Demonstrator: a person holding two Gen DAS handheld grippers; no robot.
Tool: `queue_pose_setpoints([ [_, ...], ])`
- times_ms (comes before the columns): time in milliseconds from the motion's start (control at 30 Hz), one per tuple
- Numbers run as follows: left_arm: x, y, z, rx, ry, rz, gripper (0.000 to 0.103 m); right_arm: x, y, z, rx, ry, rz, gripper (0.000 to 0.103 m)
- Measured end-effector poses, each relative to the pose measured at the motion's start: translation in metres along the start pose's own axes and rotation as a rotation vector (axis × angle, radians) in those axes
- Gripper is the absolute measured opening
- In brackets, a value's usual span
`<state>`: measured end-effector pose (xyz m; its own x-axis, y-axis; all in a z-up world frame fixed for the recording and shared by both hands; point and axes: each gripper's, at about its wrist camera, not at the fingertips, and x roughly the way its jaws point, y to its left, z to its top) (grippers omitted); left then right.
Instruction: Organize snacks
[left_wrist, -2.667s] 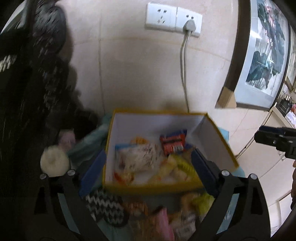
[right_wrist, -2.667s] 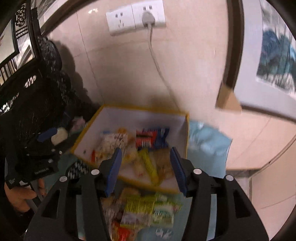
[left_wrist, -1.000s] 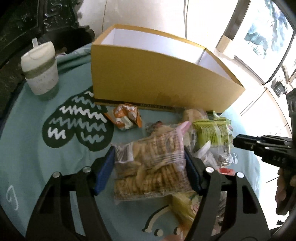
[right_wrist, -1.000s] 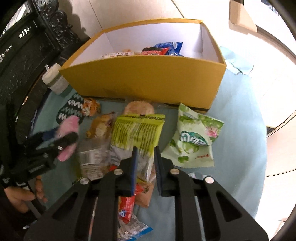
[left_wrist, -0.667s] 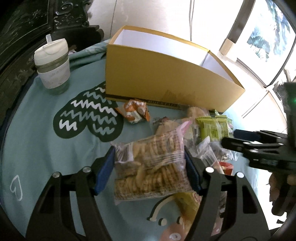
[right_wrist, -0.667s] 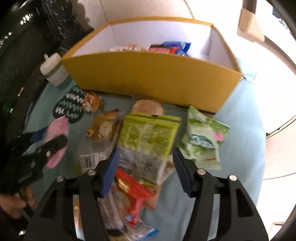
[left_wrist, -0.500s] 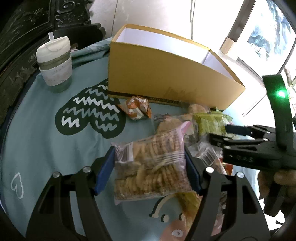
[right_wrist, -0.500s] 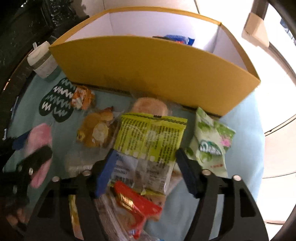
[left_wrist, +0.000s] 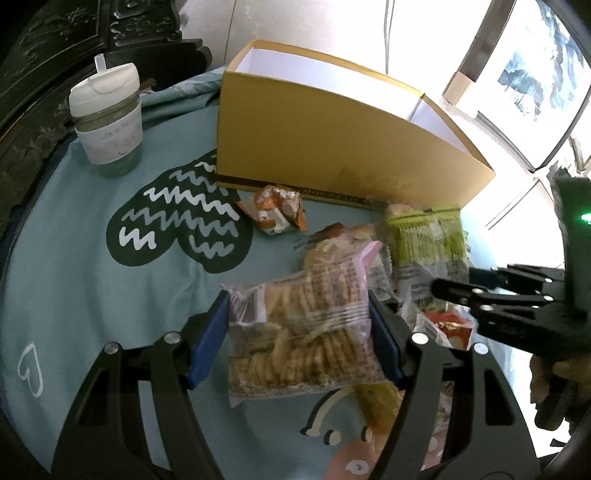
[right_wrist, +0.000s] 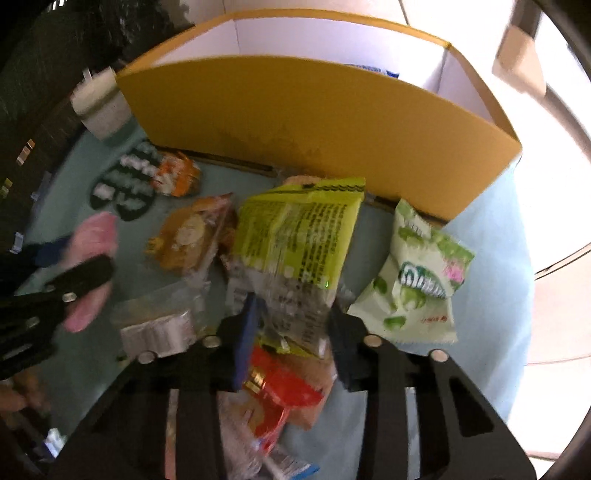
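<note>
My left gripper (left_wrist: 297, 306) is shut on a clear bag of round crackers (left_wrist: 306, 332) with a pink top and holds it over the teal cloth. A yellow box (left_wrist: 332, 147) with white inner walls stands behind; it also shows in the right wrist view (right_wrist: 314, 107). My right gripper (right_wrist: 291, 314) has its jaws on either side of the lower end of a yellow-green snack pack (right_wrist: 295, 236), close to it; blur hides whether they grip it. That gripper also shows in the left wrist view (left_wrist: 454, 284).
A white lidded cup (left_wrist: 109, 118) stands at the left. An orange packet (left_wrist: 277, 212), a green-and-white candy bag (right_wrist: 421, 280), a red packet (right_wrist: 280, 384) and other snacks lie on the teal cloth (left_wrist: 92, 295) in front of the box.
My right gripper opened, dropped toward the snack pile and has narrowed around the yellow-green pack. My left gripper still holds the cracker bag and has drifted slightly.
</note>
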<state>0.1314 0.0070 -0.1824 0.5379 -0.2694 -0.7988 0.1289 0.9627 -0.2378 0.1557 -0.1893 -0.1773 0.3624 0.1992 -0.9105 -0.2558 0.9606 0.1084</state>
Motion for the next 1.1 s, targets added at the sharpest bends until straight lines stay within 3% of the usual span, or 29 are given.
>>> queue_pose_setpoints([
  [167, -0.001, -0.001, 0.002, 0.008, -0.003, -0.010, 0.072, -0.017, -0.026, -0.014, 0.083, -0.016, 0.065, 0.026],
  [300, 0.000, -0.003, 0.000, 0.015, 0.006, -0.014, 0.072, -0.018, -0.040, -0.030, 0.086, -0.007, -0.016, 0.026],
  [400, 0.000, -0.003, 0.001, 0.014, 0.008, -0.014, 0.072, -0.016, -0.050, -0.032, 0.127, 0.004, -0.026, 0.027],
  [467, -0.001, -0.003, 0.002, 0.015, 0.005, -0.012, 0.072, -0.020, -0.051, -0.030, 0.143, -0.009, -0.012, 0.035],
  [567, -0.001, -0.005, 0.003, 0.014, 0.006, -0.008, 0.072, -0.028, -0.040, -0.017, 0.172, -0.054, -0.024, 0.067],
  [600, -0.001, -0.005, 0.003, 0.013, 0.006, -0.009, 0.072, -0.029, -0.034, -0.011, 0.172, -0.060, -0.019, 0.069],
  [700, -0.001, -0.006, 0.003, 0.015, 0.005, -0.009, 0.072, -0.021, -0.010, 0.005, 0.131, -0.049, -0.038, 0.071],
  [933, 0.005, -0.003, 0.003, 0.039, 0.014, 0.008, 0.073, 0.018, 0.029, 0.018, 0.044, 0.020, -0.186, 0.072],
  [1100, 0.014, -0.008, 0.002, 0.082, 0.014, 0.021, 0.074, 0.017, 0.016, 0.010, 0.027, 0.040, -0.195, 0.061],
])
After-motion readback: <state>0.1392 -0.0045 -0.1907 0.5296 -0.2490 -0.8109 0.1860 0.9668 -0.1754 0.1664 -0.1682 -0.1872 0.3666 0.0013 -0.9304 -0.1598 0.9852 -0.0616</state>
